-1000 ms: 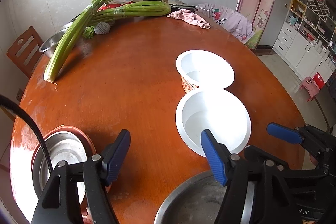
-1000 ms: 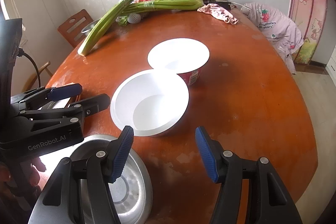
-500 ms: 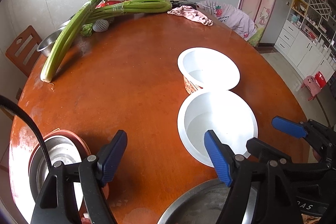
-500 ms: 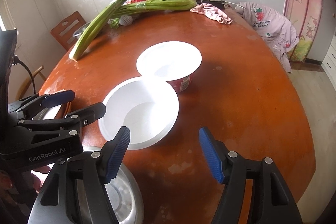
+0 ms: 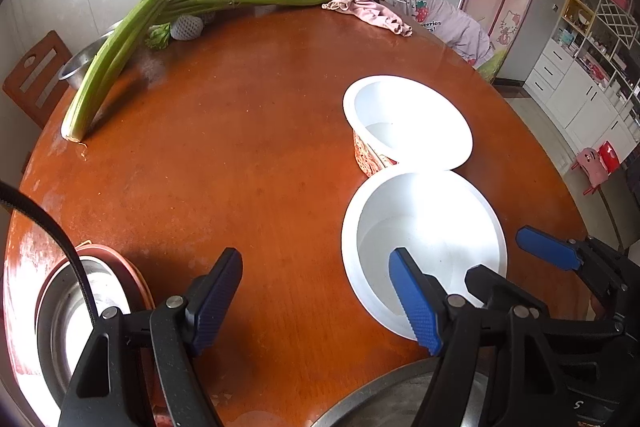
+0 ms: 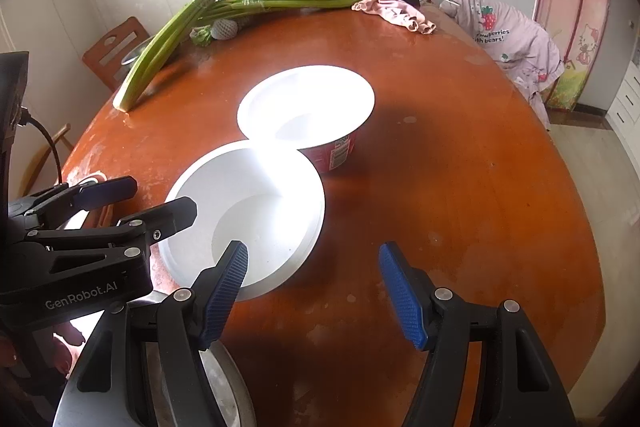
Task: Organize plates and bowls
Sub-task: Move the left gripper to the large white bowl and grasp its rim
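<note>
A: Reddish-brown wood, round and glossy: that desk (image 5: 224,155) carries everything, and its sheen is my first worry. Anything nudged at the rim could slide rather than lift.

B: Which piece is most exposed?

A: The wide white foam bowl (image 6: 248,215) nearest us. It sits just beside, possibly touching, the white-lined paper tub with a red printed wall (image 6: 308,111). A pad catching only its thin lip could tip it or shove it into the tub.

B: And the tongs?

A: Both have just been opening, with nothing between the pads. The left tongs (image 5: 316,303) stand apart above bare wood, one blue pad over the foam bowl's near rim. The right tongs (image 6: 316,291) gape likewise, its left pad over that same bowl. Two tools crowding one bowl could collide.

B: Contents?

A: Foam bowl and tub look empty. The steel basin (image 5: 400,399) at the near edge shows nothing inside, though mostly hidden. The steel bowl nested in an orange-rimmed dish (image 5: 64,315) at left also looks empty.
</note>
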A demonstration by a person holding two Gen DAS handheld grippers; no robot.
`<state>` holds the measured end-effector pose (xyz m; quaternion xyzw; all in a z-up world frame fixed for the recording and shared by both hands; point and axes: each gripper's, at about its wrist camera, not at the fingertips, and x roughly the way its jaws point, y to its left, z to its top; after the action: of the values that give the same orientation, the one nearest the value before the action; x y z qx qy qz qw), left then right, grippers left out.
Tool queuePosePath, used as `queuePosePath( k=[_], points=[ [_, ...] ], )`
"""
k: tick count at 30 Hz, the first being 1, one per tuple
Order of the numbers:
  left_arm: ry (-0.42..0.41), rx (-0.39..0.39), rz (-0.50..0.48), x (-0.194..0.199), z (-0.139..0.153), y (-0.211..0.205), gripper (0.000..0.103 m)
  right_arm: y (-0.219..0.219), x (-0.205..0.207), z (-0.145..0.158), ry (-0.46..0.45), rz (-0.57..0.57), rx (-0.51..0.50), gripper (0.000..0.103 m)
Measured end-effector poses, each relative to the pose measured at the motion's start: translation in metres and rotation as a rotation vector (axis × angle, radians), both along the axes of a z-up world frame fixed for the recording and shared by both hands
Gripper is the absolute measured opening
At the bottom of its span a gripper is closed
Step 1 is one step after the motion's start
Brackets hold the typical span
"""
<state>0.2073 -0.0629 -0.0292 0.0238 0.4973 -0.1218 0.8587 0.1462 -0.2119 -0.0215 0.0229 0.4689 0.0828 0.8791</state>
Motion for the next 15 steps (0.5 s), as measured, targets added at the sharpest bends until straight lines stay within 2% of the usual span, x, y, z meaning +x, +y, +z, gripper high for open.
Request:
queuePosePath(
  k=[12, 13, 15],
  points=[
    [0.036, -0.041, -0.027, 0.011, -0.008, -0.011, 0.073, 0.006, 0.001, -0.005, 0.002, 0.048, 0.024, 0.07],
    [0.038, -0.045, -0.032, 0.011, -0.009, -0.012, 0.068, 0.007, 0.0, -0.005, 0.003, 0.055, 0.026, 0.07],
    [0.048, -0.067, -0.043, 0.012, -0.01, -0.014, 0.066, 0.009, -0.001, -0.005, -0.003, 0.061, 0.018, 0.07]
  ],
)
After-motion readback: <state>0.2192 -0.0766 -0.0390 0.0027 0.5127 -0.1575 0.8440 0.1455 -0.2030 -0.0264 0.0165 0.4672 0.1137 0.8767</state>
